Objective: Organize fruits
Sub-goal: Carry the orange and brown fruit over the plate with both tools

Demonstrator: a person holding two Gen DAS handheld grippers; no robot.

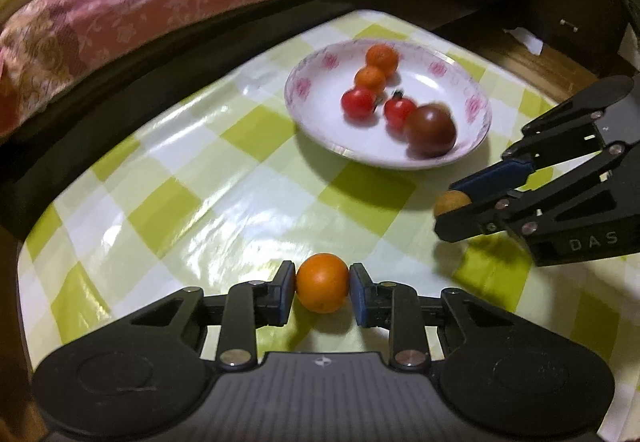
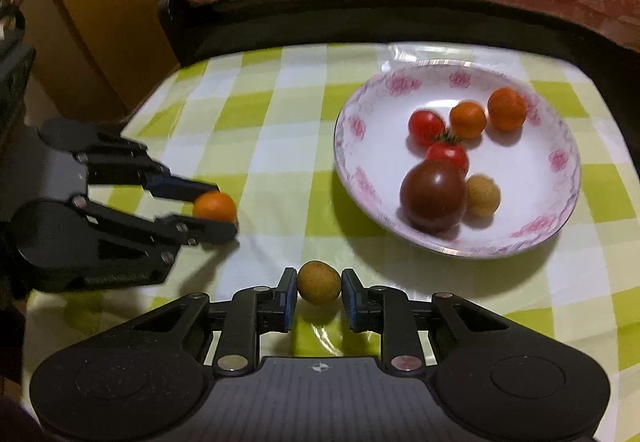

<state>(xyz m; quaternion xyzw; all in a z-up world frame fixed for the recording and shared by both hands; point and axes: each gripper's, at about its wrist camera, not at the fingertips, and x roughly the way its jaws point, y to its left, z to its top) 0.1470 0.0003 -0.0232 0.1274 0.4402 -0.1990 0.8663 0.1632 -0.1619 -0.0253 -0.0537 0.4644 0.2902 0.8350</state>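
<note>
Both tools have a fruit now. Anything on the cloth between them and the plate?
Nothing visible. The left tool grips the orange fruit, the right tool the tan fruit; only bare checkered cloth lies before the plate. Free room shows along the plate's left side.

We hold our left gripper (image 1: pixel 322 284) tilted steeply down toward the surface (image 1: pixel 192 177), its two black fingers (image 1: pixel 285 292) drawn in from either side so the blue pads press on a small orange fruit (image 1: pixel 322 282). Our right gripper (image 2: pixel 319 284) points down at the same slant, its fingers (image 2: pixel 349 296) likewise clamped on a small tan fruit (image 2: pixel 319 282). The two grippers sit side by side, close above the surface, the left one's fingertips showing at the left edge of the right wrist view and the right one's at the right edge of the left wrist view. No hand or sleeve shows.
</note>
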